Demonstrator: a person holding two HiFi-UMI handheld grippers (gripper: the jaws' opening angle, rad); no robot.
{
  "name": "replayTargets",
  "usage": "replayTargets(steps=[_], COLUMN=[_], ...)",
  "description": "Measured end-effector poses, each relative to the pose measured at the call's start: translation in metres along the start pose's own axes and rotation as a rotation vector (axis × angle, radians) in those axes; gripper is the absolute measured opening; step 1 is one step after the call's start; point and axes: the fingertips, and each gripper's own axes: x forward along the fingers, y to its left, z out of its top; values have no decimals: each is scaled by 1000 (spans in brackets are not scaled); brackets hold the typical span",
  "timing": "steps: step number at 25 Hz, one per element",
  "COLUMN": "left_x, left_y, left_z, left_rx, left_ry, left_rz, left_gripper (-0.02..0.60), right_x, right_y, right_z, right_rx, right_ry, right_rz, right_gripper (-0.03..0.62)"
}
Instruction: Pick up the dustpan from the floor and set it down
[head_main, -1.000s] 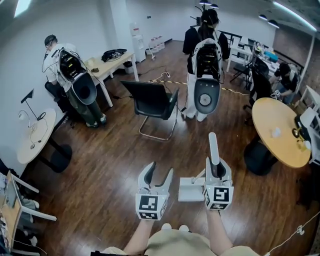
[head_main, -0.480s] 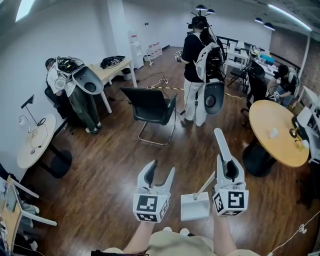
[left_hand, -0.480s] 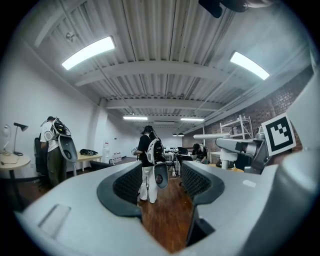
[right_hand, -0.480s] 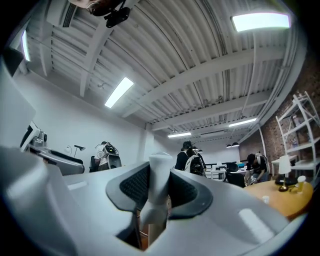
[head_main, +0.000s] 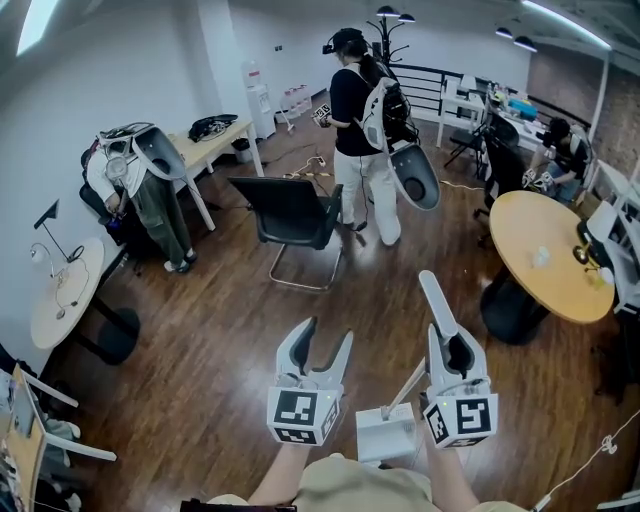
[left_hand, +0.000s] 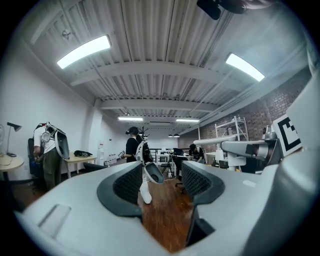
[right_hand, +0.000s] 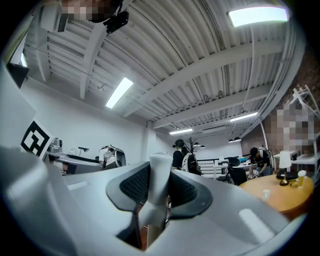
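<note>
Wood floor (head_main: 200, 340) spreads beneath the white dustpan (head_main: 386, 436), dangling by its handle (head_main: 410, 385) from the clenched right claw (head_main: 430, 290) beside the released, empty left claw (head_main: 324, 335); lifting seems done, so next comes a steady lowering to the floor.

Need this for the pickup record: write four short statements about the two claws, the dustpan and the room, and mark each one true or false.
1. The right claw is shut on the handle of the dustpan. True.
2. The left claw grips the dustpan too. False: its jaws stand apart with nothing between them.
3. The dustpan lies flat on the wood floor. False: it hangs from the right claw, off the floor.
4. A black chair stands on the floor ahead of both claws. True.
</note>
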Motion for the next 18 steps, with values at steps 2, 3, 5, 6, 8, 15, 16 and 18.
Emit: replayTargets(steps=[2,3,5,6,8,15,16,18], left_x=[1,2,3,4,5,5,5,3], left_y=[-1,-1,-3,-4,-6,-9,-10,-9], left_z=[0,-1,-3,-4,-5,-5,-5,-4], left_rx=[0,-1,-1,-1,-1,3,4,6], left_ry=[-1,0,3,4,6,7,8,9], left_rz=[-2,-3,-6,-6,-7,-2,0,3], left_gripper=[239,239,239,239,239,239,239,238], right_x=[-3,-4,-6,-7,-6,-4,-4,-4], right_y=[3,4,3,2,-1,-16,-18,-20], right_z=[-3,-5,-11,-13,-15,-13,-13,-11], right_rx=[-4,-6,-6,-6,-6,-6,-6,-5], right_ry=[15,23,36,41,46,31,30,27], right_rz=[5,5,3,2,-1,-26,-29,-34], right_gripper=[107,106,107,107,107,107,107,107])
